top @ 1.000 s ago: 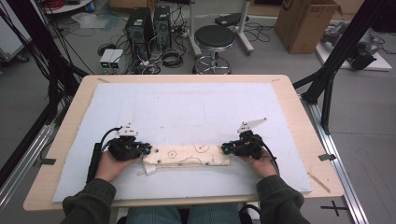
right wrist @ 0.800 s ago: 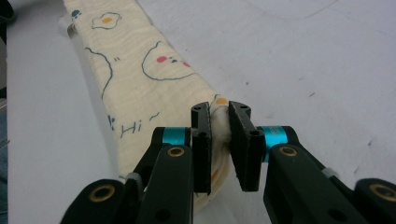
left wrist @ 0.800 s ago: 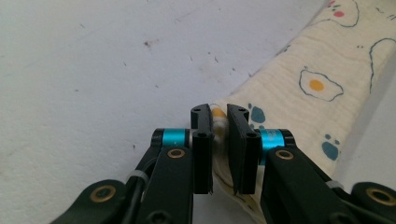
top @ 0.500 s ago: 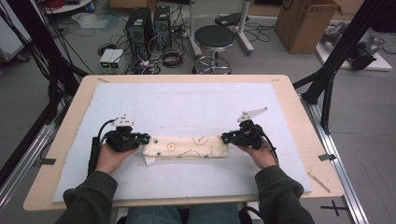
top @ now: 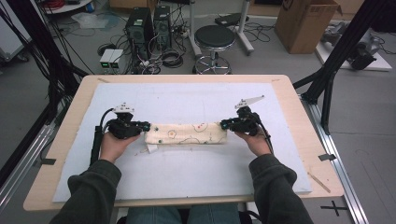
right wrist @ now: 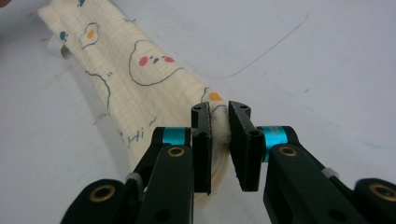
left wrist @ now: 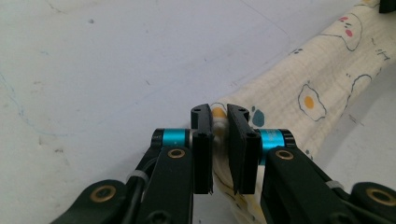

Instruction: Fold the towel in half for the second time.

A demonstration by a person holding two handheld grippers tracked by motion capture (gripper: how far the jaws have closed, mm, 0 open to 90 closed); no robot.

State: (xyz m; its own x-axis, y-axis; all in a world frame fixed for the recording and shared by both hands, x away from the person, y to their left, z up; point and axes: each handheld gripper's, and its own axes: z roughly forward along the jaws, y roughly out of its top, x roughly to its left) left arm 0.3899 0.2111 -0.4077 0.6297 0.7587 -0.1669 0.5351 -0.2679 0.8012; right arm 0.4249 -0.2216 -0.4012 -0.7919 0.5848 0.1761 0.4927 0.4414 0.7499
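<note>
A cream cloth (top: 186, 133) printed with fried eggs and little faces lies folded into a long strip across the white mat. My left gripper (top: 143, 126) is shut on the cloth's left end, and in the left gripper view the cloth (left wrist: 299, 100) is pinched between the black jaws of that gripper (left wrist: 219, 126). My right gripper (top: 225, 124) is shut on the right end; in the right gripper view the cloth (right wrist: 140, 79) runs away from that gripper (right wrist: 219, 122). The strip is stretched between both hands.
The white mat (top: 187, 177) covers most of the wooden table (top: 322, 182). A small white tag (top: 152, 148) sticks out under the cloth's left part. Beyond the table stand a stool (top: 215, 39), computer towers (top: 144, 23) and a cardboard box (top: 306, 23).
Both hands have carried the cloth strip away from the person, toward the mat's middle, and slightly up. Both grips stay on the cloth's ends.
</note>
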